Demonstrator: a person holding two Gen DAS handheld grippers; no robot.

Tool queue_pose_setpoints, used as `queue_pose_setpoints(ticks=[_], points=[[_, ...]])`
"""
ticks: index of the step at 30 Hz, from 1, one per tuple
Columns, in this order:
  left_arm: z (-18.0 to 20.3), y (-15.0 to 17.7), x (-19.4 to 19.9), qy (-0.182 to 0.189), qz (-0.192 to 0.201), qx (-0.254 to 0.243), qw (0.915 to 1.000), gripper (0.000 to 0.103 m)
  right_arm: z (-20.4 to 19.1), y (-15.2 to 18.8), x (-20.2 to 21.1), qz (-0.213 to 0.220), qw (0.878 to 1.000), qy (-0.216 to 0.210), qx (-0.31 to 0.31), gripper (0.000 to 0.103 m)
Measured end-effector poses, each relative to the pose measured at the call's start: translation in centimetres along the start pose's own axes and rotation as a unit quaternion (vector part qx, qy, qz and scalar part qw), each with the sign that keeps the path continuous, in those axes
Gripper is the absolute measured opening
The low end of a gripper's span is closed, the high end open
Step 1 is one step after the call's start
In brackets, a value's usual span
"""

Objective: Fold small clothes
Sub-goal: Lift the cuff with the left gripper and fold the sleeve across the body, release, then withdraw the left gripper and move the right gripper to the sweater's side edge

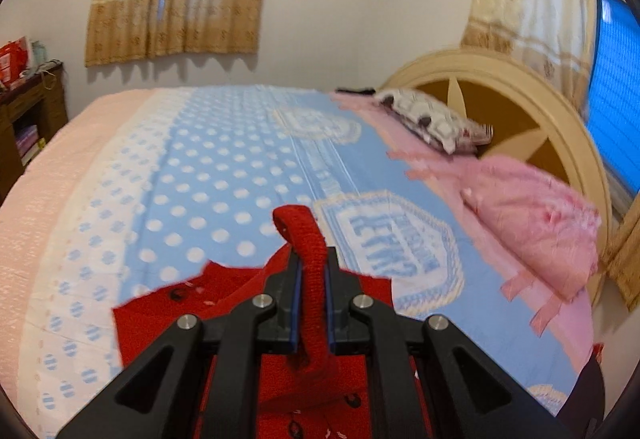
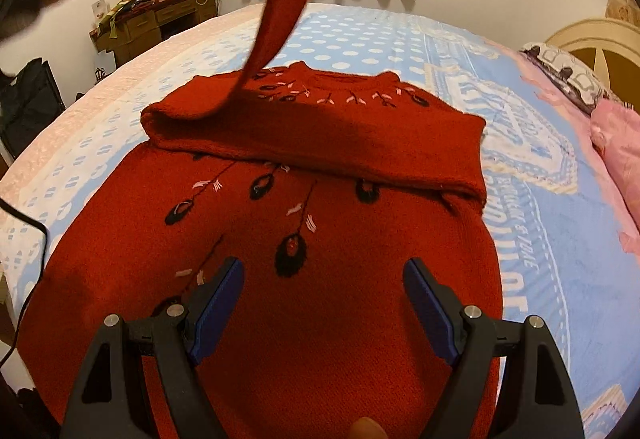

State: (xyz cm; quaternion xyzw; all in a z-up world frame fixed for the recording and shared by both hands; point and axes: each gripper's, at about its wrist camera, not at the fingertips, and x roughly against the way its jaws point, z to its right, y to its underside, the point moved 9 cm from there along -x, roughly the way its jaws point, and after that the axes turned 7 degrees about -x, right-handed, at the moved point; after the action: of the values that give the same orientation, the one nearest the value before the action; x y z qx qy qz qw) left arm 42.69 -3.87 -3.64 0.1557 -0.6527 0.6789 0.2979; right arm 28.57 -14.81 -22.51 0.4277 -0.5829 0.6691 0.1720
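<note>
Sweater sleeve (image 1: 314,271), a ribbed red strip, is sitting between the pressed-together jaws of the left gripper (image 1: 313,275), its cuffed end curling up past the fingertips and the rest trailing down behind them. Only the left wrist view is showing this pinch. The right wrist view is showing the same sleeve (image 2: 286,11) from afar, rising as a slanted band from the garment's shoulder, up and left of the right jaws, to the top edge.

The right gripper (image 2: 323,303) is hovering with its jaws spread wide and holding nothing; whether the blue pads (image 2: 218,307) are touching the knit cannot be told.

Directly beneath and ahead of those jaws, the red sweater (image 2: 304,239) is lying front-up on the bedspread (image 2: 360,35), its collar pointing away. The other sleeve is lying folded across the chest as a thick horizontal band. Black flower motifs with pink leaf stitches are running down the body and ringing the neckline.

Beyond and right of the jaws, a pink pillow (image 1: 532,215) is resting near a round headboard (image 1: 532,119).
</note>
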Motion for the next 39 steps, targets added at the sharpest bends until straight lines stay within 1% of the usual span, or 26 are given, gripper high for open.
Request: queue_pose_setpoints(ticks=[4, 6, 8, 9, 10, 12, 13, 15, 17, 19, 20, 22, 24, 27, 28, 29, 31, 33, 35, 37, 39], points=[[1.9, 2.6, -3.6, 0.004, -0.040, -0.013, 0.9991, 0.010, 0.4, 0.3, -0.1, -0.007, 1.000, -0.005, -0.009, 0.082], [2.9, 3.7, -5.0, 0.004, -0.057, -0.028, 0.9980, 0.011, 0.4, 0.6, -0.5, -0.014, 1.000, -0.008, -0.011, 0.082], [4.0, 4.8, -6.0, 0.014, -0.074, -0.042, 0.9963, 0.017, 0.4, 0.9, -0.8, -0.022, 1.000, -0.010, -0.011, 0.082], [4.5, 5.2, -6.3, 0.018, -0.081, -0.049, 0.9954, 0.017, 0.3, 1.0, -0.9, -0.024, 1.000, -0.011, -0.011, 0.082], [4.9, 5.7, -6.6, 0.019, -0.088, -0.059, 0.9942, 0.022, 0.3, 1.1, -1.1, -0.027, 1.000, -0.012, -0.011, 0.082], [5.5, 5.9, -6.4, 0.030, -0.082, -0.073, 0.9935, 0.022, 0.3, 1.3, -1.3, -0.032, 0.999, -0.012, -0.011, 0.082], [5.7, 5.9, -6.1, 0.028, -0.078, -0.084, 0.9930, 0.022, 0.3, 1.4, -1.3, -0.033, 0.999, -0.012, -0.010, 0.082], [5.7, 6.0, -5.2, 0.021, -0.067, -0.100, 0.9925, 0.031, 0.2, 1.4, -1.4, -0.036, 0.999, -0.014, -0.010, 0.082], [4.8, 6.5, -3.8, 0.008, -0.052, -0.117, 0.9918, 0.058, 0.3, 1.4, -1.4, -0.037, 0.999, -0.017, -0.012, 0.082], [2.8, 7.7, -2.3, -0.021, -0.041, -0.135, 0.9897, 0.065, 0.3, 1.4, -1.3, -0.037, 0.999, -0.020, -0.014, 0.082], [1.8, 8.3, -2.2, -0.032, -0.041, -0.140, 0.9887, 0.066, 0.3, 1.3, -1.4, -0.037, 0.999, -0.021, -0.015, 0.082], [-1.6, 10.7, -1.3, -0.070, -0.053, -0.145, 0.9855, 0.068, 0.5, 1.3, -1.3, -0.036, 0.999, -0.026, -0.020, 0.082], [-6.0, 13.9, -0.3, -0.116, -0.076, -0.136, 0.9808, 0.069, 0.8, 1.3, -1.1, -0.033, 0.999, -0.030, -0.031, 0.082], [-11.1, 18.3, 0.7, -0.160, -0.115, -0.119, 0.9732, 0.069, 1.3, 1.1, -0.9, -0.031, 0.998, -0.032, -0.048, 0.082], [-12.0, 19.2, 0.8, -0.165, -0.124, -0.115, 0.9718, 0.069, 1.5, 1.0, -0.7, -0.030, 0.998, -0.032, -0.054, 0.082], [-13.1, 20.1, 0.8, -0.165, -0.134, -0.105, 0.9715, 0.069, 1.6, 0.8, -0.4, -0.031, 0.997, -0.032, -0.058, 0.082], [-14.2, 21.0, 0.6, -0.158, -0.141, -0.078, 0.9742, 0.069, 1.8, 0.6, 0.3, -0.037, 0.998, -0.027, -0.050, 0.082], [-14.6, 20.8, 0.2, -0.153, -0.134, -0.059, 0.9772, 0.069, 2.3, 0.1, 1.2, -0.044, 0.998, -0.014, -0.036, 0.082], [-15.1, 20.2, -0.5, -0.157, -0.121, -0.037, 0.9794, 0.069, 3.3, -0.9, 2.2, -0.047, 0.998, -0.009, -0.041, 0.082], [-15.1, 19.6, -1.2, -0.140, -0.113, -0.012, 0.9836, 0.069, 5.1, -2.4, 3.2, -0.047, 0.997, 0.001, -0.060, 0.082], [-14.8, 19.5, -1.2, -0.119, -0.109, 0.005, 0.9868, 0.069, 7.0, -4.2, 4.3, -0.033, 0.997, 0.026, -0.071, 0.082]])
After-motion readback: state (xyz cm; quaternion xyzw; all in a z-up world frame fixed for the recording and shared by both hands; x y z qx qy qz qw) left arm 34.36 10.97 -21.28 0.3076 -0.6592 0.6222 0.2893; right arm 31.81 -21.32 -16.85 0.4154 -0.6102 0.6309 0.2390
